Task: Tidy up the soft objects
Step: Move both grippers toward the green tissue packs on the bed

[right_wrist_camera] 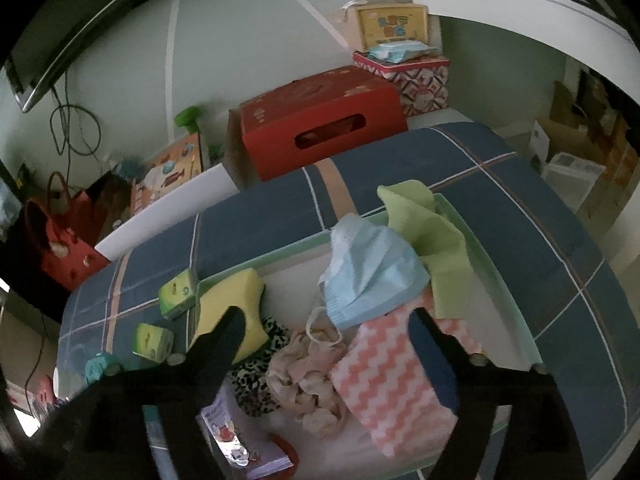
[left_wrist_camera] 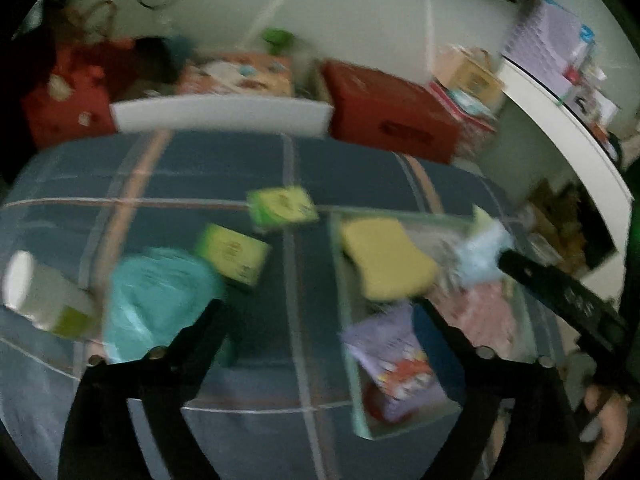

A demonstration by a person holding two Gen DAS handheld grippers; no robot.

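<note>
Both your left gripper [left_wrist_camera: 320, 308] and right gripper [right_wrist_camera: 332, 320] stand apart, empty. Risk: the mask [right_wrist_camera: 370, 270], perched loosely atop the bin [right_wrist_camera: 496, 248], may slide out if nudged.

We see a pale green tray [right_wrist_camera: 516, 280] lying on the plaid-covered bed, holding most of the soft things: a yellow sponge [right_wrist_camera: 232, 304] leaning against its left wall, a crumpled blue face mask [right_wrist_camera: 372, 268] resting on a green cloth [right_wrist_camera: 432, 232] and on a pink-and-white zigzag cloth [right_wrist_camera: 384, 384]. Between them we note a wrinkled beige cloth [right_wrist_camera: 308, 376] and a leopard-print cloth [right_wrist_camera: 256, 384]. Outside the tray, we find two green-yellow tissue packs [left_wrist_camera: 282, 208] and a teal bag [left_wrist_camera: 160, 300] on the bed.
</note>
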